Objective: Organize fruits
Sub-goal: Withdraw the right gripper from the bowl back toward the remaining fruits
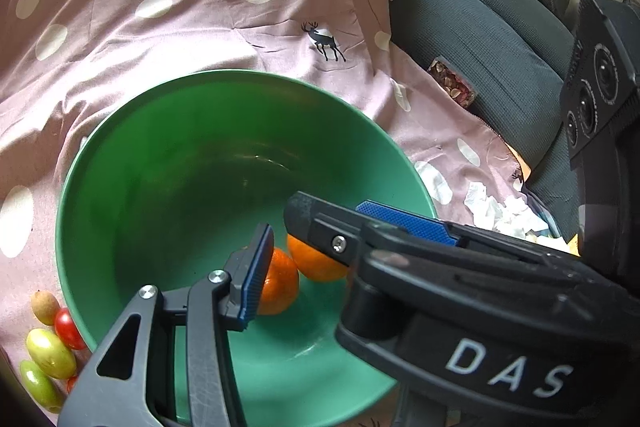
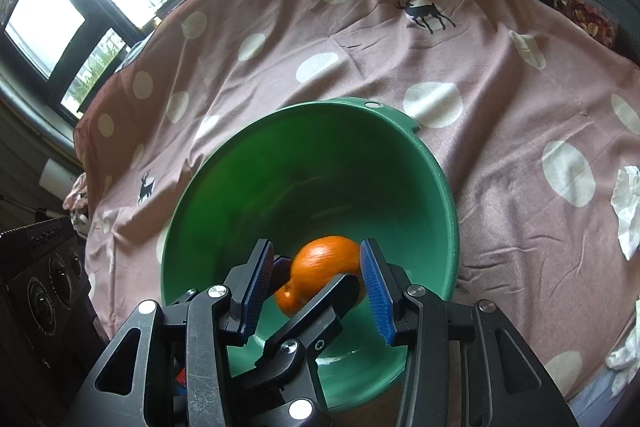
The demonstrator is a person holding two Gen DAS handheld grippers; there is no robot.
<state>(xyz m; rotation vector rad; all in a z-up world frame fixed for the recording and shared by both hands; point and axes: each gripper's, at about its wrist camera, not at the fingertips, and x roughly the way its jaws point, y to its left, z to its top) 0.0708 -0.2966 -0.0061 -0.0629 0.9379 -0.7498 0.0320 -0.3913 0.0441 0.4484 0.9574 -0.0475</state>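
A green bowl (image 1: 160,167) stands on a pink dotted cloth; it also shows in the right wrist view (image 2: 280,163). Two oranges lie in its bottom, one (image 1: 280,283) beside the other (image 1: 316,261). In the right wrist view they appear as one orange (image 2: 324,267) in front of a second (image 2: 288,297). My left gripper (image 1: 280,251) is inside the bowl with its jaws apart, and the right gripper's body crosses in front and hides its right finger. My right gripper (image 2: 318,287) is open over the bowl, with the oranges below between its blue pads.
Small red and green-yellow fruits (image 1: 50,351) lie on the cloth (image 1: 180,27) left of the bowl. Crumpled white tissues (image 1: 504,211) lie to the right. A dark grey sofa (image 1: 492,39) borders the cloth, with a packet of nuts (image 1: 452,83) on it.
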